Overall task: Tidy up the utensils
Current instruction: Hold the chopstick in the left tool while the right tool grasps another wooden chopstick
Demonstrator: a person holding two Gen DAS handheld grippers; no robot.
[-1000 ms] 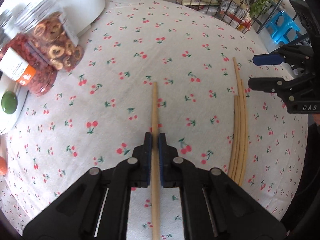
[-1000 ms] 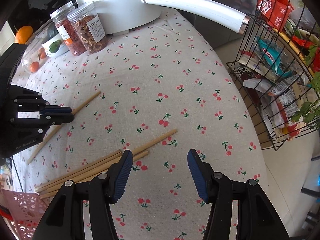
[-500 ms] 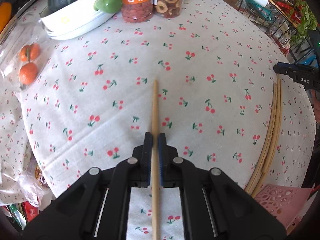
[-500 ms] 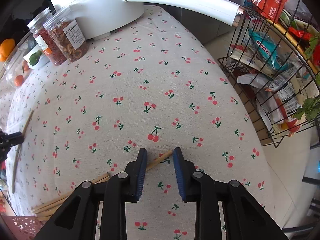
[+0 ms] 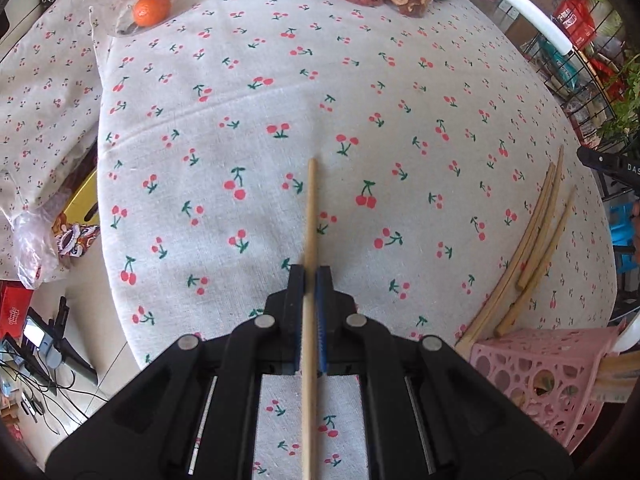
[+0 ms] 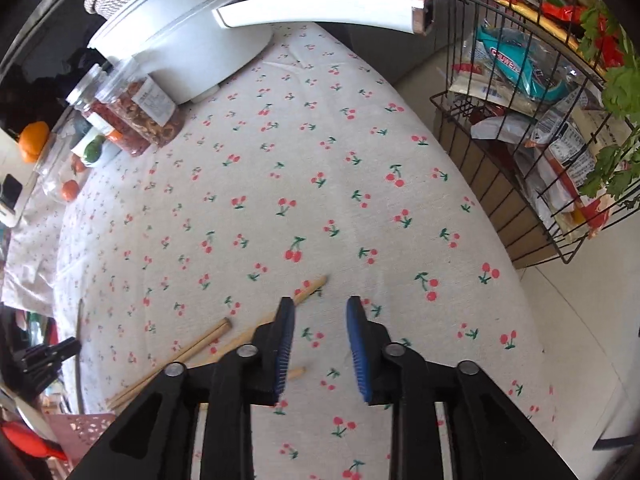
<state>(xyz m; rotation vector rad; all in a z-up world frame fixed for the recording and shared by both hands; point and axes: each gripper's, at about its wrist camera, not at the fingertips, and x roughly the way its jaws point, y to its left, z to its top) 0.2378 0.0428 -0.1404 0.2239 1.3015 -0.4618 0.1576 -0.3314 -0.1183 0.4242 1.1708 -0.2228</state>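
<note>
Wooden chopstick (image 5: 310,240) clamped in left gripper (image 5: 310,280) jaws, right gripper (image 6: 320,308) jaws just reopening, empty, above cherry tablecloth (image 6: 320,160)

- Left gripper (image 5: 310,280): black angular linkage arms, silver round screws, blue ribbed pads.
- Right gripper (image 6: 320,322): same black build, blue pads, white "DAS" lettering.

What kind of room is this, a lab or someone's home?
Most likely a home kitchen or dining corner: a table under a cherry-print cloth, a white pot beside jars of dried food, and a wire rack full of snack packets.
</note>
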